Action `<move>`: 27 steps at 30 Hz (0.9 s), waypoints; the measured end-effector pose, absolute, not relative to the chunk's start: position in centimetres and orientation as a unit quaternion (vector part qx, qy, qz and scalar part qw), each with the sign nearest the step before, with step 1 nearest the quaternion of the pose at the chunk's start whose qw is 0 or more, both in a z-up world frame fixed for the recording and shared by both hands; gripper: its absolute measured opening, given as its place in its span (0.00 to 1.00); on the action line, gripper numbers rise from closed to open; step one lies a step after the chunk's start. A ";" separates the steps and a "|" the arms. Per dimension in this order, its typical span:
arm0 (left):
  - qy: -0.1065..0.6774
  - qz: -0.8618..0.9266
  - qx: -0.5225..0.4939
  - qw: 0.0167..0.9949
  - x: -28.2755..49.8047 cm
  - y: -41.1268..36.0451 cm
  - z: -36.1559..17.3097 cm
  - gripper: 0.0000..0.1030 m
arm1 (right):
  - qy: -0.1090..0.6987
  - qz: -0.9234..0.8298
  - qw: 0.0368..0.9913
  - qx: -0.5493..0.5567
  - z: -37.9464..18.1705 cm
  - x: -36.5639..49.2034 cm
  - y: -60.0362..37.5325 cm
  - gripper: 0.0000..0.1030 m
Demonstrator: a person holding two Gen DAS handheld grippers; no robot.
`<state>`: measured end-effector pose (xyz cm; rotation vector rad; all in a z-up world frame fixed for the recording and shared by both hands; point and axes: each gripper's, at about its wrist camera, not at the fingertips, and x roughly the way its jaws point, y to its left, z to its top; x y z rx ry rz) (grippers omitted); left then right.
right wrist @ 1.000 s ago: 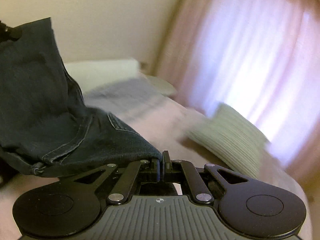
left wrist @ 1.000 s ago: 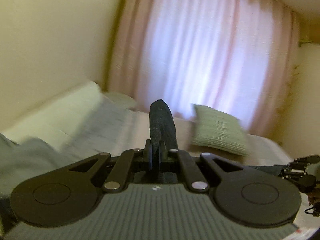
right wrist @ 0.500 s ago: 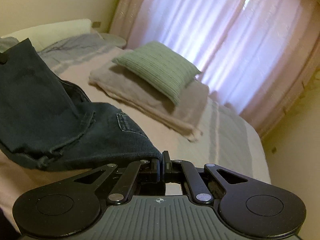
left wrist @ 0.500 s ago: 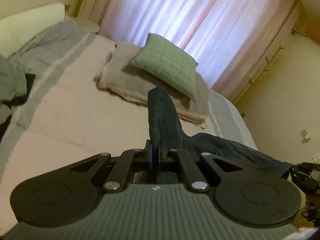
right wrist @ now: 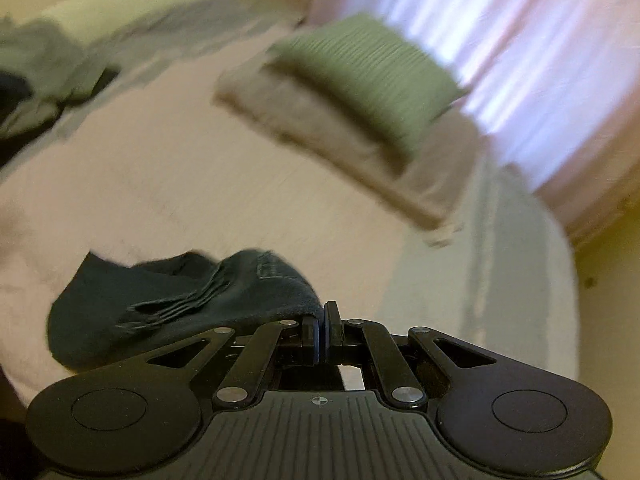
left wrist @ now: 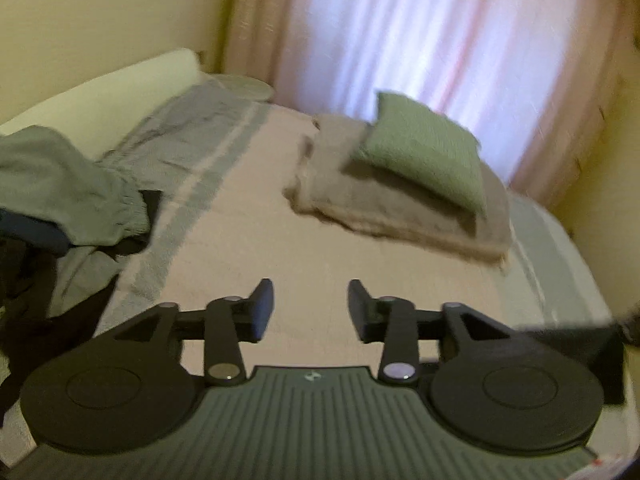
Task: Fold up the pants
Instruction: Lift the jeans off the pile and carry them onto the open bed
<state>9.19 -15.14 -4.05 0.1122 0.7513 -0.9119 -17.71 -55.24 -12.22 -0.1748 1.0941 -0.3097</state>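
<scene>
From the left wrist view, the left tool hung over the bed with its two fingers spread well apart and nothing between them. Only bare pink cover showed in the gap. The pants appeared as a dark patch low at the right edge, off to the right of the tool and apart from its fingers; blur made it hard to say how they lay. A heap of grey and dark clothes sat at the far left, and a green pillow rested on a folded blanket further up the bed. Judged from this, the pants were just being laid out, and this tool would next need to find a fresh edge or corner of the cloth to pinch.

From the right wrist view, the right tool was closed, with an edge of the pants pinched between its fingers. The dark denim spread out to the left of the tool and lay bunched on the bed, a pocket seam showing near the grip. The picture was smeared, so the exact lie of the legs could not be told. The step in hand looked like setting the pants down flat; the next move would call for smoothing the bunched cloth before any fold.
</scene>
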 end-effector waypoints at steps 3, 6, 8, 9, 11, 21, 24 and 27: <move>0.359 -0.464 0.072 0.807 5.6 -16.5 -6.4 0.60 | 0.542 -0.146 0.824 -0.078 -14.7 -14.6 -58.3 0.00; 0.363 -0.510 0.120 0.770 0.6 -19.6 -9.8 0.63 | 0.550 -0.154 0.818 -0.064 -16.1 -13.1 -62.0 0.00; 0.363 -0.540 0.146 0.745 -2.4 -22.1 -12.0 0.66 | 0.558 -0.149 0.814 -0.066 -16.6 -11.8 -64.7 0.00; 0.362 -0.549 0.162 0.736 -4.2 -23.5 -13.5 0.68 | 0.562 -0.143 0.812 -0.067 -16.9 -11.3 -66.1 0.00; 0.360 -0.570 0.184 0.715 -7.0 -25.6 -15.9 0.68 | 0.570 -0.131 0.809 -0.067 -17.9 -10.2 -69.3 0.00; 0.310 -0.622 0.318 0.644 -19.2 -36.9 -26.1 0.67 | 0.593 -0.072 0.802 -0.024 -24.7 -7.9 -79.1 0.00; 0.304 -0.610 0.381 0.625 -21.1 -39.4 -30.1 0.50 | 0.593 -0.065 0.802 -0.010 -25.8 -8.4 -80.0 0.00; 0.295 -0.594 0.422 0.617 -21.5 -39.6 -31.5 0.18 | 0.597 -0.059 0.800 -0.010 -26.5 -9.3 -80.5 0.00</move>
